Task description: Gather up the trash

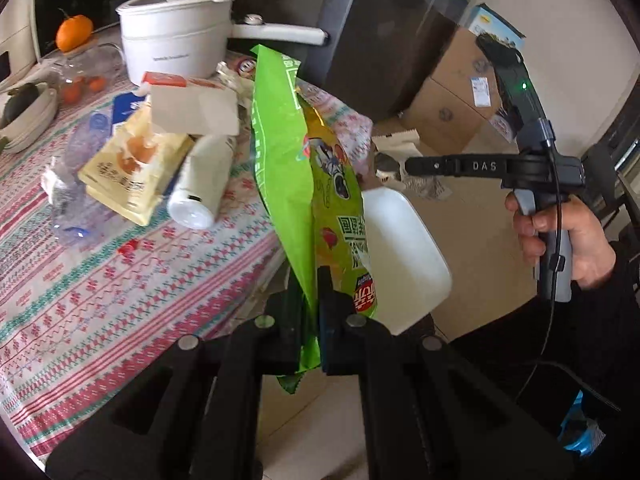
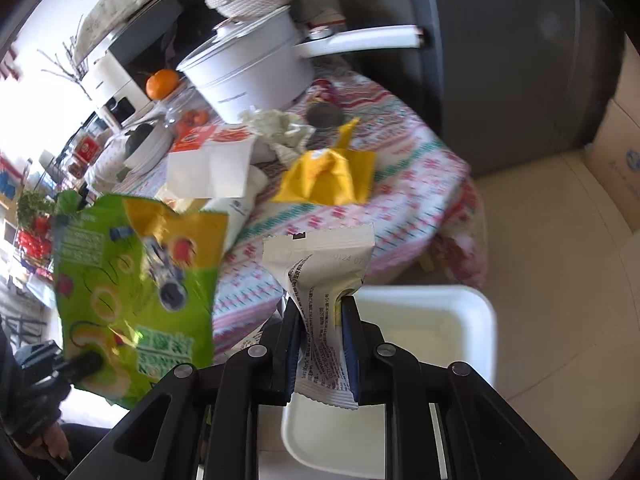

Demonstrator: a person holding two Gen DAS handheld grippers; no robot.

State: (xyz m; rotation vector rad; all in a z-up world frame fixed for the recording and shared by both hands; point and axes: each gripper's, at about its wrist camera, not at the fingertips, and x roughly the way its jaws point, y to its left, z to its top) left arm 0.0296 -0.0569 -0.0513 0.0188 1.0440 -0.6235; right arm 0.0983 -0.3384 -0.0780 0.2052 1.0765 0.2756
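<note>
My left gripper (image 1: 312, 284) is shut on the lower end of a green snack bag (image 1: 280, 152), which stands up over the table's edge. From the right wrist view the same green bag (image 2: 132, 280) hangs at the left, with the left gripper (image 2: 86, 362) below it. My right gripper (image 2: 320, 304) is shut on a white wrapper (image 2: 320, 264) and hangs above a white bin (image 2: 440, 320) on the floor. In the left wrist view a hand holds the right gripper (image 1: 386, 164) level, the wrapper (image 1: 396, 142) at its tip, beyond the bin (image 1: 400, 248).
More trash lies on the patterned tablecloth (image 1: 120, 280): a yellow packet (image 1: 128, 172), a white bottle (image 1: 200, 184), a clear plastic bottle (image 1: 76, 184), a yellow wrapper (image 2: 328, 176) and crumpled tissue (image 2: 276, 124). A white pot (image 1: 172, 40) stands behind. Cardboard boxes (image 1: 452, 96) sit on the floor.
</note>
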